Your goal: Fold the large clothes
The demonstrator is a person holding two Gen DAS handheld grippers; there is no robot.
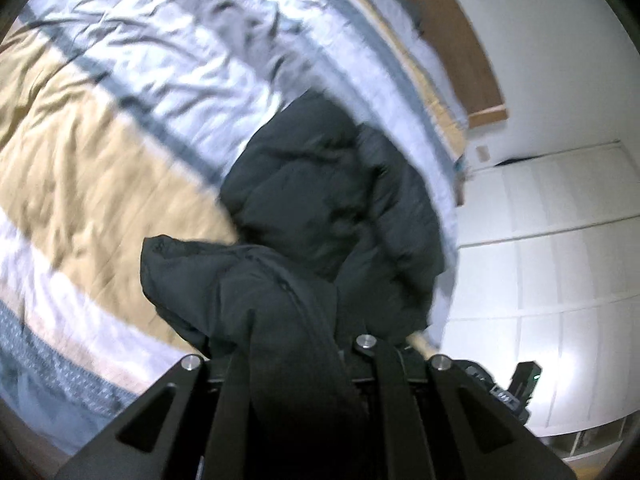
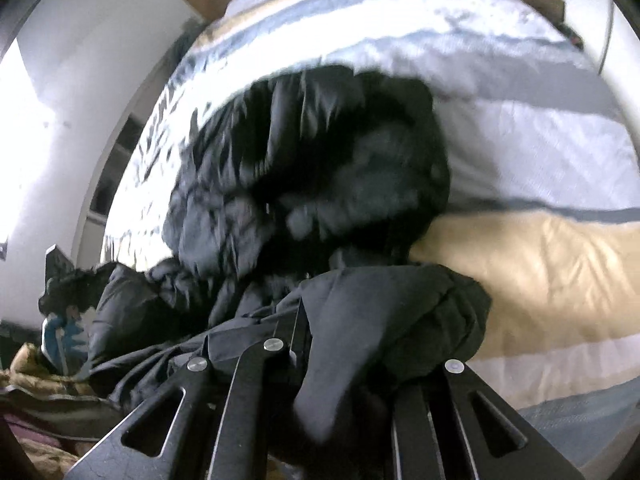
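A black puffer jacket (image 1: 320, 184) hangs bunched over a bed with a striped quilt (image 1: 100, 152). My left gripper (image 1: 296, 344) is shut on a fold of the jacket, which drapes over and hides its fingertips. In the right wrist view the jacket (image 2: 312, 168) is lifted in a dark, blurred mass above the quilt (image 2: 540, 272). My right gripper (image 2: 340, 360) is shut on another padded edge of the jacket, which covers its fingers. Both views are motion-blurred.
A white panelled wardrobe (image 1: 560, 240) stands right of the bed, with a wooden headboard (image 1: 460, 40) beyond. The other gripper (image 1: 516, 392) shows at lower right. In the right wrist view, a white wall (image 2: 80, 80) and a pile of brown clothes (image 2: 40, 380) lie at left.
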